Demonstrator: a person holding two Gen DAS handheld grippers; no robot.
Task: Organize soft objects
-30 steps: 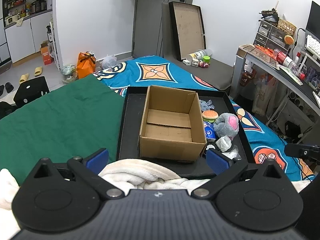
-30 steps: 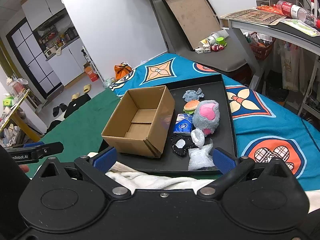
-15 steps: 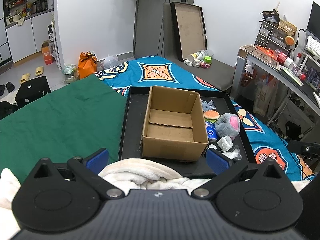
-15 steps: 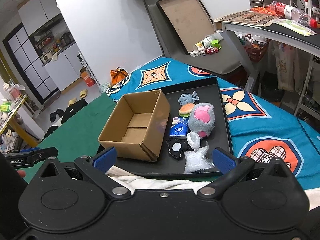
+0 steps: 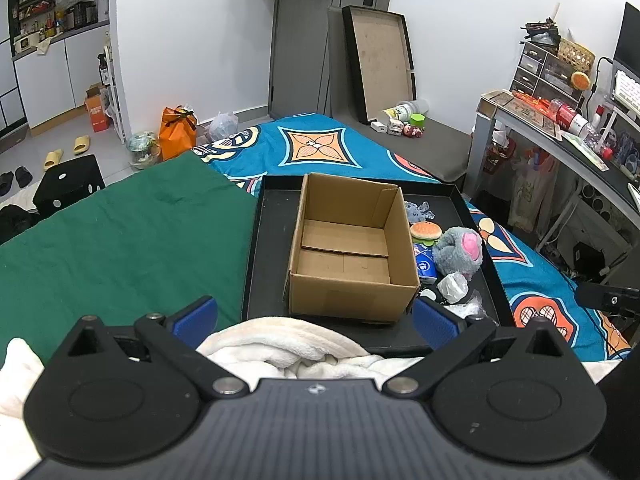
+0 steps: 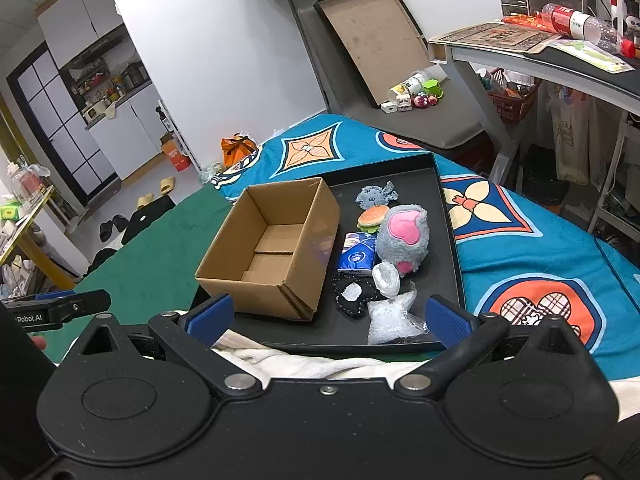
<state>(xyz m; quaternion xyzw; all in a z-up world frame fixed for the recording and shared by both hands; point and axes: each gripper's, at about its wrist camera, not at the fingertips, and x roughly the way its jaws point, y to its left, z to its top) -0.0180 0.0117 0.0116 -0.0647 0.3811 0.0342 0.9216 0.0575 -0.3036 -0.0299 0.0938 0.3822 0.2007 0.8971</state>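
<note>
An empty cardboard box (image 5: pixel 348 248) (image 6: pixel 272 248) stands open in a black tray (image 5: pixel 268 240) (image 6: pixel 440 208) on the bed. Right of the box lie soft things: a grey and pink plush (image 5: pixel 458 250) (image 6: pixel 404 238), a burger toy (image 5: pixel 425 231) (image 6: pixel 373 217), a small grey-blue plush (image 6: pixel 376 196), a blue tissue pack (image 6: pixel 356 256), a black pouch (image 6: pixel 352 298) and a clear plastic bag (image 6: pixel 392 316). My left gripper (image 5: pixel 314 318) and right gripper (image 6: pixel 326 316) are both open and empty, held above a white fleece blanket (image 5: pixel 280 344) (image 6: pixel 304 360) at the tray's near edge.
The bed has a green cover (image 5: pixel 112 240) on the left and a blue patterned sheet (image 5: pixel 320 148) (image 6: pixel 520 232). A desk (image 5: pixel 560 140) stands at the right. A large tray lid (image 5: pixel 378 64) leans on the far wall.
Both grippers have risen and pulled back a little, so the box and tray sit slightly farther off. Both stay open and empty.
</note>
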